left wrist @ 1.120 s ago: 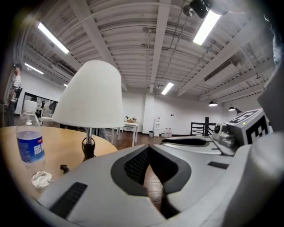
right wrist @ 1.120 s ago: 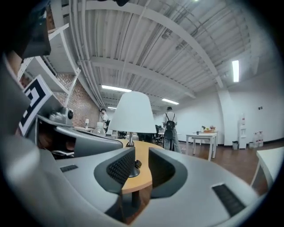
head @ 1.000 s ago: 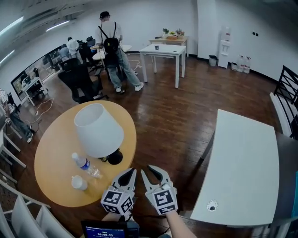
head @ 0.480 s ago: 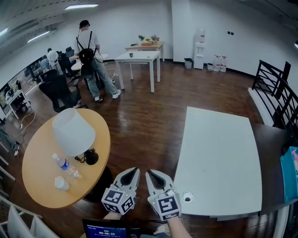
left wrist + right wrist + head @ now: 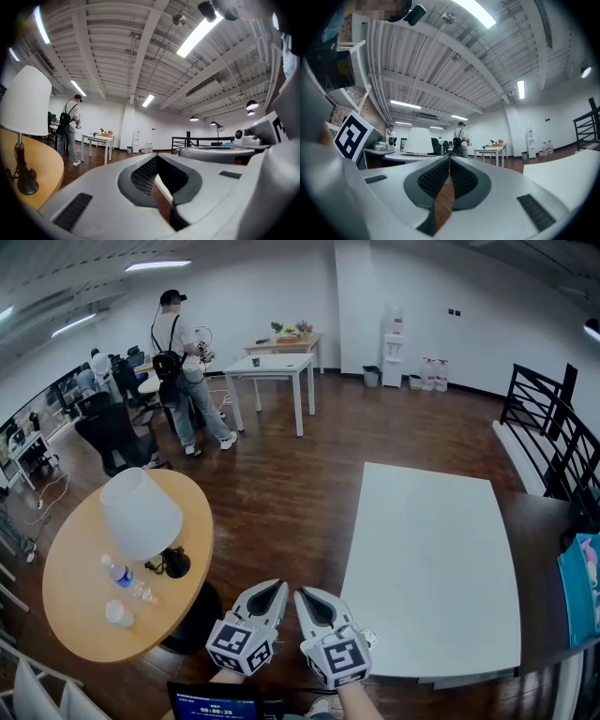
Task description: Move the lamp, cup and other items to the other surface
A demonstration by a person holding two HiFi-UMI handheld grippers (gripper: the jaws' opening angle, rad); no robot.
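The room is bright. Long ceiling lights shine white from above and glare at the top of both gripper views. The dark floor shines pale in the middle of the head view. Straight lines bend near the edges. Both gripper views have black corners.

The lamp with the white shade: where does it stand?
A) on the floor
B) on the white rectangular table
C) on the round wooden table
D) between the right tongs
C: the lamp stands on the round wooden table, near the bottle and the cup.
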